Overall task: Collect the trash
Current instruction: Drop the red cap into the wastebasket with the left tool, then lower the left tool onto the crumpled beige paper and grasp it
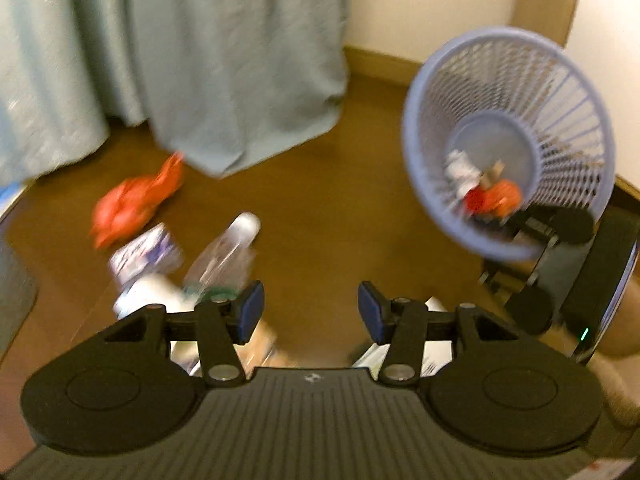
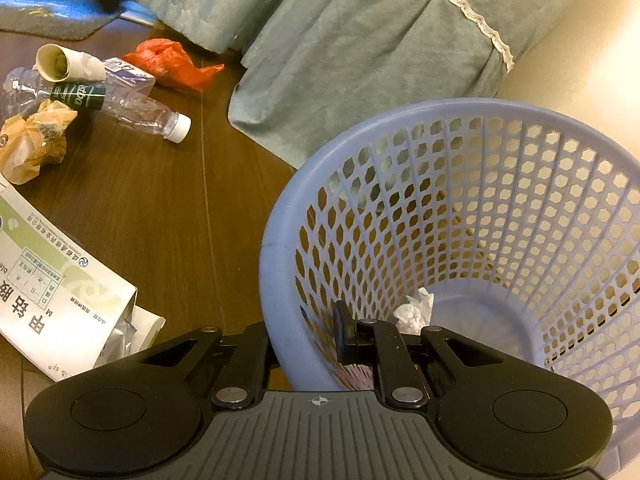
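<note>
Both tongs are in view. Left tongs [image 1: 311, 312] hang open and empty above the floor [image 1: 328, 216], with nothing between the blue pads [image 1: 252, 312]. Right tongs [image 2: 308, 340] are clamped on the near rim of a lilac mesh basket [image 2: 280, 240], one finger inside the wall and one outside, holding it tilted toward the litter.

Inside the basket, the left view shows a white crumpled paper [image 1: 460, 168] and an orange wad [image 1: 500, 196] lying against the lower wall.

Trash not yet collected lies on the floor to the left of the basket, well apart from it: a clear bottle [image 2: 140, 110] with a white cap on its side, a red bag [image 2: 168, 62] near the edge of a grey-green cloth [image 2: 360, 60], a paper cup [image 2: 64, 64], a small purple-and-white box [image 2: 128, 74], a crumpled brown wrapper [image 2: 34, 144], and a printed white packet [image 2: 60, 292] nearest the right tongs.

My judgement: the step in hand is reaching for the next piece. The bottle lies just ahead of the left tongs; it should be taken across its body, not lengthwise, since the thin plastic may slip or buckle. Keeping the basket steady and tilted gives an easy drop.
</note>
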Demonstrator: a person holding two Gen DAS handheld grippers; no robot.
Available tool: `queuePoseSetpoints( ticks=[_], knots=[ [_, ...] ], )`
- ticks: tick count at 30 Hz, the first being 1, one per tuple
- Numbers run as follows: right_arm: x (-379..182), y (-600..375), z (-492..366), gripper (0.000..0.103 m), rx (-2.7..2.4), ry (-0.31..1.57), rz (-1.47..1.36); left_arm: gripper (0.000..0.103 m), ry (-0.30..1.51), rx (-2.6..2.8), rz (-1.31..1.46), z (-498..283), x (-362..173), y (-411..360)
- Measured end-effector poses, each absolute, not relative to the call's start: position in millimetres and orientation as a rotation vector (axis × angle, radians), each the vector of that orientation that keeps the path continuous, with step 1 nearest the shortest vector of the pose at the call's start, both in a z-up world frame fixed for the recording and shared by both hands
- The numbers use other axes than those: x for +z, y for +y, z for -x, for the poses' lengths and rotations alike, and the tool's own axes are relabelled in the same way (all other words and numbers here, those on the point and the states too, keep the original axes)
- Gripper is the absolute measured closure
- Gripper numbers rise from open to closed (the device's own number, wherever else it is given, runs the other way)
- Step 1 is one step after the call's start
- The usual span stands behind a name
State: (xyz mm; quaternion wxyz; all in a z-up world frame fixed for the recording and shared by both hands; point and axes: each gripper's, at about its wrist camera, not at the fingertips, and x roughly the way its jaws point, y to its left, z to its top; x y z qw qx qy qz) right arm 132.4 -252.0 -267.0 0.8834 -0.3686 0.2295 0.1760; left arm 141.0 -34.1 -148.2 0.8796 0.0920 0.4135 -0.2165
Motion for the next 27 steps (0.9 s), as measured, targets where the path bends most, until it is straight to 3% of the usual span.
queuePoseSetpoints(
  ticks=[12, 27],
  knots=[
    [-271.4, -251.9, -124.6, 0.093, 0.362, 0.479, 0.796, 0.056, 0.948, -0.336, -0.2, -96.3, -189.1, 22.8],
    [-272.2, -251.1, -123.7, 0.093, 0.362, 0.482, 0.81, 0.056, 1.005, -0.364, -0.309, -97.2, -239.0, 28.0]
  ],
)
